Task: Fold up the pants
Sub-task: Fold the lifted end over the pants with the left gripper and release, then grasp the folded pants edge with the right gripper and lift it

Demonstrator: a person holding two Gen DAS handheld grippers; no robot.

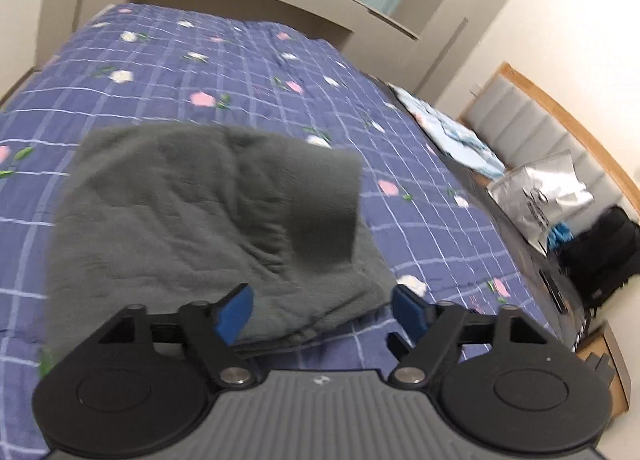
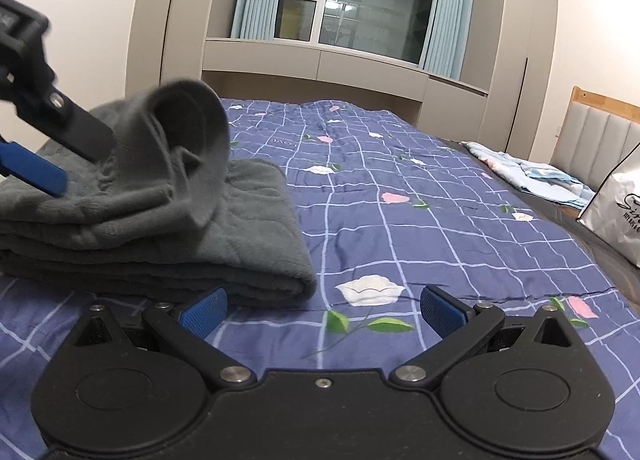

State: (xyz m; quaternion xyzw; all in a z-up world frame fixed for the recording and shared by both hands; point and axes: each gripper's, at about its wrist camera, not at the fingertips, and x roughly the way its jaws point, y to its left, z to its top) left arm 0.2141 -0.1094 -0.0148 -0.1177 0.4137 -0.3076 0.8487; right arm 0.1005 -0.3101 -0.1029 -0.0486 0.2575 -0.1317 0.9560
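The grey pants [image 1: 192, 228] lie as a folded stack on the blue flowered quilt [image 1: 420, 220]. One top flap [image 1: 324, 204] stands curled up and loose at the stack's right side; in the right wrist view this flap [image 2: 188, 132] arches over the pants [image 2: 168, 244]. My left gripper [image 1: 322, 312] is open at the stack's near edge, its blue pads [image 1: 236, 312] spread wide and apart from the cloth. From the right wrist view the left gripper [image 2: 56, 156] reaches in over the stack's left part. My right gripper [image 2: 323, 314] is open and holds nothing, just right of the stack's near corner.
A light-blue cloth [image 2: 540, 176] lies at the bed's far right, with a silver bag [image 2: 616, 208] beside the padded headboard [image 2: 600, 144]. A black bag [image 1: 600, 256] sits on the floor. Beige cabinets [image 2: 312, 68] and a window stand beyond the bed.
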